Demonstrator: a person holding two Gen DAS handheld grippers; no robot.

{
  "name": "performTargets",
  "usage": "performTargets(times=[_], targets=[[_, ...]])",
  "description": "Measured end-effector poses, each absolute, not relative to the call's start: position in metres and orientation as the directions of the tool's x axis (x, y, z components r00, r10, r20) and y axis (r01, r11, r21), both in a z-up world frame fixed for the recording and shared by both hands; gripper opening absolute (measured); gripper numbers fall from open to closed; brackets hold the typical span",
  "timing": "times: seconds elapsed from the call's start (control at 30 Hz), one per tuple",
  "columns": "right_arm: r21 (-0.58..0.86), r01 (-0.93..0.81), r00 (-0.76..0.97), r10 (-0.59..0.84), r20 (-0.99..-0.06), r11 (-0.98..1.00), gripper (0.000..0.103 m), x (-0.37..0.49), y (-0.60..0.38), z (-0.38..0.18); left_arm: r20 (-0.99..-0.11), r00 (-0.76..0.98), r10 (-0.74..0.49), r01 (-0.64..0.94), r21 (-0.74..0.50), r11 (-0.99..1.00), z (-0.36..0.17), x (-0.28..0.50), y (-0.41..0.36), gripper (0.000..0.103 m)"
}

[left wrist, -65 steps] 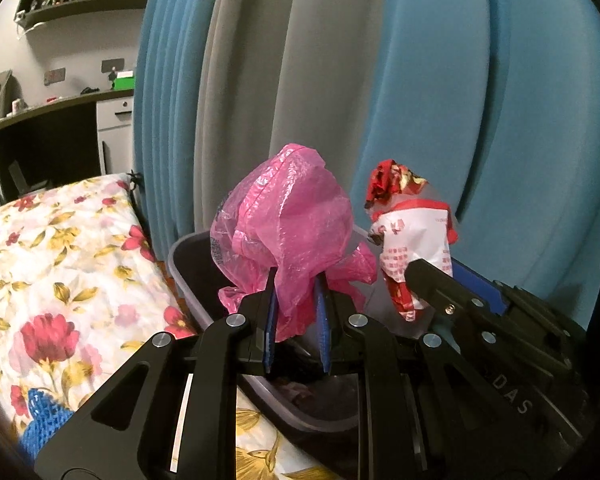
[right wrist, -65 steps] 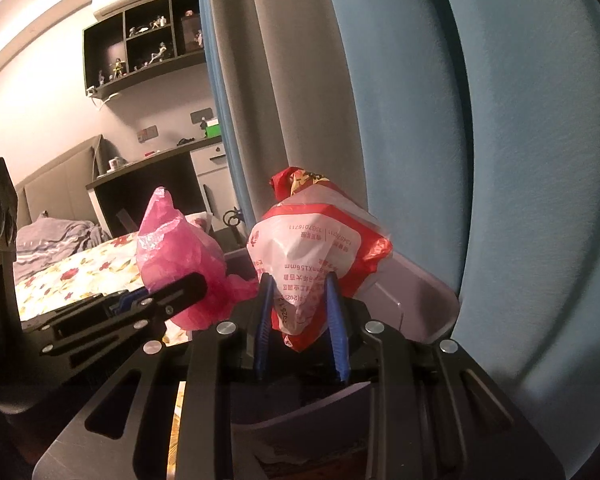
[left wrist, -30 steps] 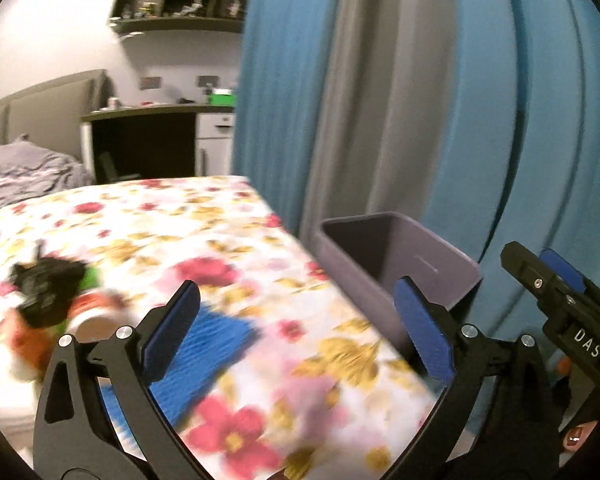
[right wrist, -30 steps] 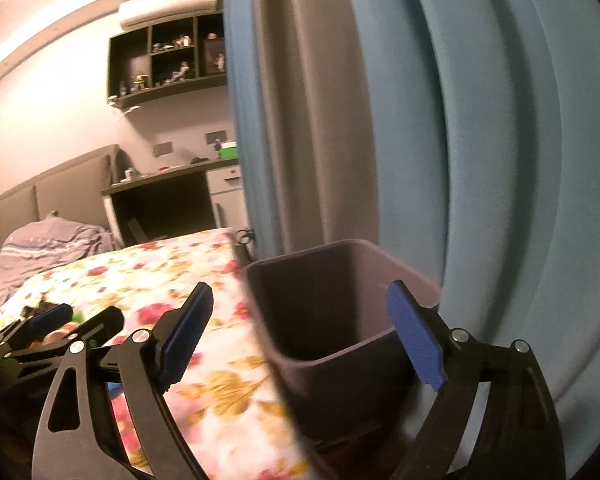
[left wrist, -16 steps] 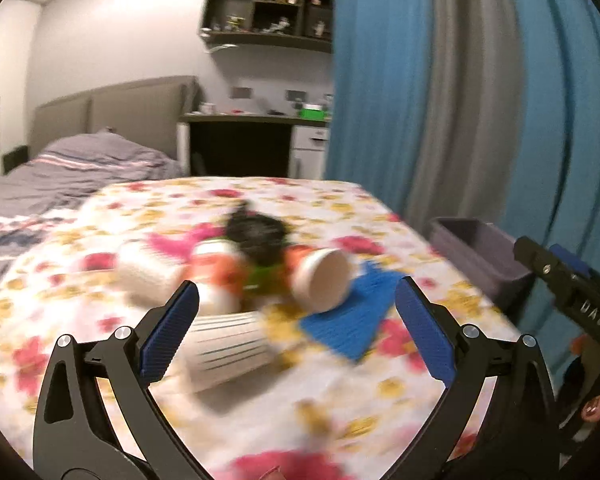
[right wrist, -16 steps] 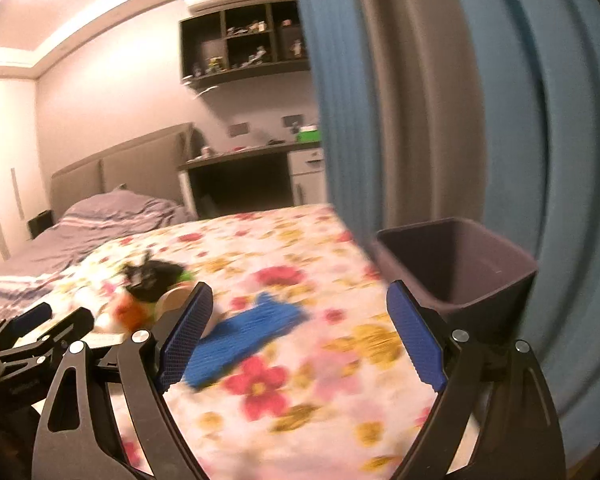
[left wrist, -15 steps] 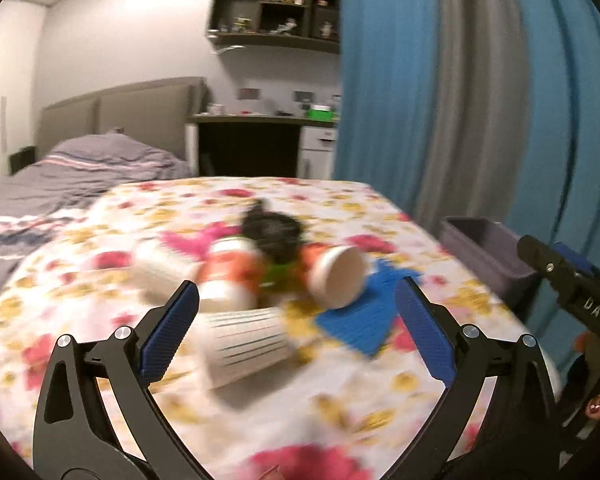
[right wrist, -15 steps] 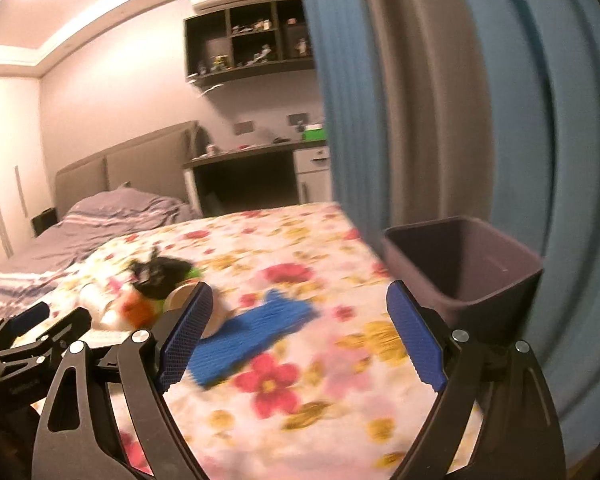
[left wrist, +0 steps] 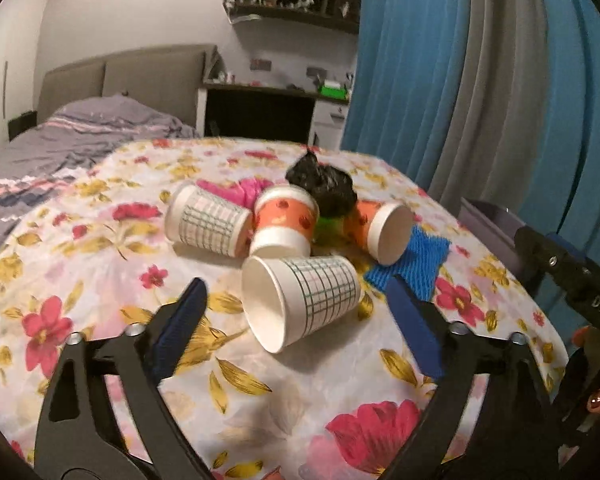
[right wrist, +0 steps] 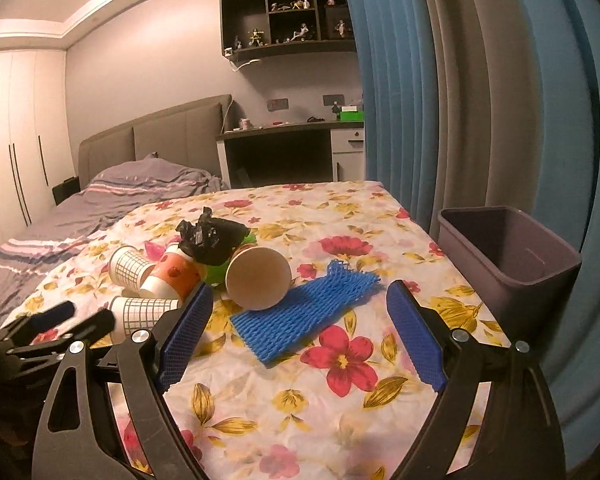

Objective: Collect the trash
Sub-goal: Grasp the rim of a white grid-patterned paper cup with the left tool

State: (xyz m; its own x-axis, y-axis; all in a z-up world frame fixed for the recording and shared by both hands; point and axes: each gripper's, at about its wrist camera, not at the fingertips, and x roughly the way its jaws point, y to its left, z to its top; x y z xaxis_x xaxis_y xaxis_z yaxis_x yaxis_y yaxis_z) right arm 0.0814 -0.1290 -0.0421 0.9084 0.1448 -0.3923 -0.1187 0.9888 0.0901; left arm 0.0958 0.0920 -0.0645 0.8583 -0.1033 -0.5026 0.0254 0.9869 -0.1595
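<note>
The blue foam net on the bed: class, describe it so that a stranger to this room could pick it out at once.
On the floral bedspread, look between the pile of paper cups and the grey bin by the curtain. The blue foam net lies flat there, its far edge tucked under the mouth of a tipped orange cup. It is the only flat, bright blue, mesh-textured piece.

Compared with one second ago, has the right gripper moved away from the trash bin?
Yes. The right gripper has swung left: the trash bin, earlier between its fingers, now sits to the right, and the blue foam net lies ahead.
</note>
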Motion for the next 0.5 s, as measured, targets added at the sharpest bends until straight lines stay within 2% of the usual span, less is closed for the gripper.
performTargets(times=[0.13,0.23,0.27,0.33,0.47,0.5], targets=[[0.089,-0.124,0.902,0.15,-0.405,0.988,0.086,0.083,-0.127,-0.046,-0.553,0.823,-0.132,0.046,-0.166,0.985,-0.076,0.109,0.09,0.058],[0.086,-0.128,0.898,0.152,-0.413,0.988,0.086,0.085,-0.125,-0.049,-0.584,0.795,-0.167,0.057,-0.202,0.978,-0.083,0.117,0.091,0.046],[0.087,-0.129,0.897,0.154,-0.415,0.988,0.086,0.085,-0.125,-0.05,-0.586,0.79,-0.179,0.065,-0.21,0.976,-0.084,0.118,0.091,0.042],[0.089,-0.129,0.894,0.155,-0.42,0.988,0.086,0.085,-0.125,-0.052,-0.589,0.785,-0.194,0.081,-0.212,0.974,-0.086,0.119,0.089,0.026],[0.094,-0.129,0.887,0.157,-0.433,0.987,0.086,0.09,-0.124,-0.055,-0.586,0.78,-0.22,0.11,-0.217,0.97,-0.085,0.118,0.084,0.013],[0.094,-0.131,0.886,0.159,-0.435,0.987,0.086,0.091,-0.124,-0.056,-0.579,0.784,-0.225,0.121,-0.212,0.97,-0.084,0.117,0.081,0.006]])
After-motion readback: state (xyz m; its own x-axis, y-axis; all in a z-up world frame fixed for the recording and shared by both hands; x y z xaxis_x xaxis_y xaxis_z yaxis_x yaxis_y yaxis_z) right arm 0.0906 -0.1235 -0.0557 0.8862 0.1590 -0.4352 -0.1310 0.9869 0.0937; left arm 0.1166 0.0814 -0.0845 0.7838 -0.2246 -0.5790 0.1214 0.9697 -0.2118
